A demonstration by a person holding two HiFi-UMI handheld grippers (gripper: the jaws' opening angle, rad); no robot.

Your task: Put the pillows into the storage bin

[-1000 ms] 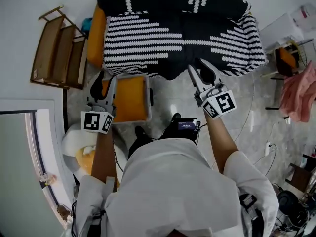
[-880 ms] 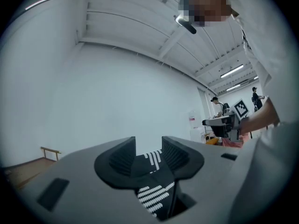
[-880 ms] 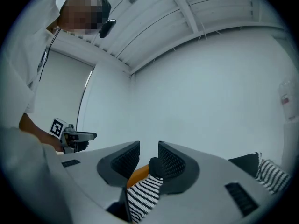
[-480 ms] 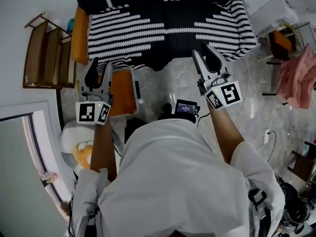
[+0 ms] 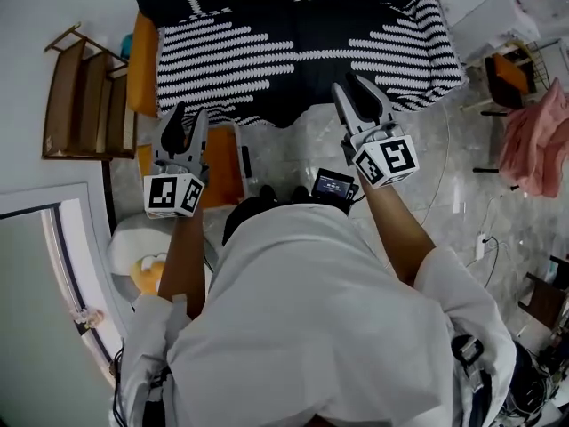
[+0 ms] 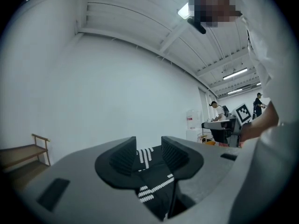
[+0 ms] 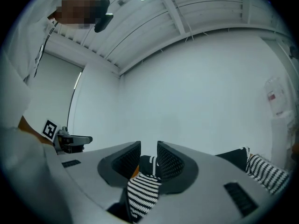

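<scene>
A low sofa under a black throw with white stripes fills the top of the head view. An orange pillow stands at its left end. In front of it sits the storage bin with another orange pillow inside. My left gripper hovers over the bin's left part, tips at the sofa's front edge, jaws apart. My right gripper reaches over the sofa's front edge; its jaws have narrowed slightly and hold nothing. In both gripper views only the striped throw shows through the gaps.
A wooden rack stands against the wall at the left. A white round object with something orange on it lies by my left side. A chair with pink cloth and cables on the floor are at the right. People stand at a desk far off.
Both grippers have moved forward toward the sofa; their tips now reach its front edge. The left one has shifted from the bin's middle to its left part.
</scene>
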